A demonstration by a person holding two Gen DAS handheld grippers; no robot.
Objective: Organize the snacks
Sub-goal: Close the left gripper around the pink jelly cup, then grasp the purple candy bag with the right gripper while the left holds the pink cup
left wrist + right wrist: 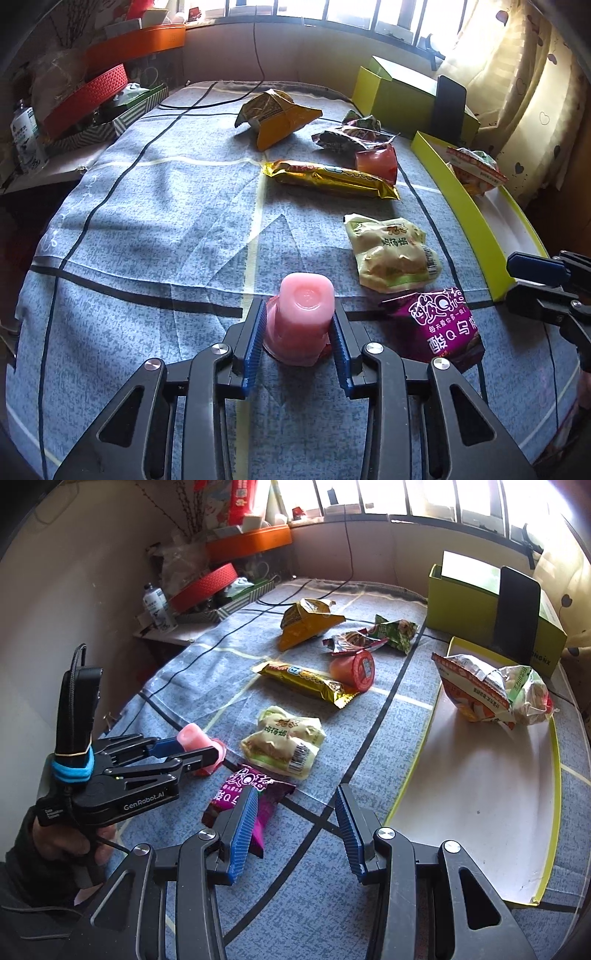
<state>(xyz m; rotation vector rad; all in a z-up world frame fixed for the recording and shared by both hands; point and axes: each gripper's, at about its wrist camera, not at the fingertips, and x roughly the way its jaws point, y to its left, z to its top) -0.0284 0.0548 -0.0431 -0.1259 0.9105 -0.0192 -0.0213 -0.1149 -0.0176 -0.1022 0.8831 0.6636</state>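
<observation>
Between the blue pads of the left gripper [298,334] stands an upturned pink jelly cup [301,319] on the blue checked bedspread [147,229], its wide rim down. It looks light, with a thin, smooth plastic wall that may dent or slip; the mid-wall, where the pads press, seems the best hold. The jaws are closed on it. To its right, the right gripper [295,827] hangs half open and empty, over a purple snack packet [247,797] and just left of the yellow-edged tray [554,775].
</observation>
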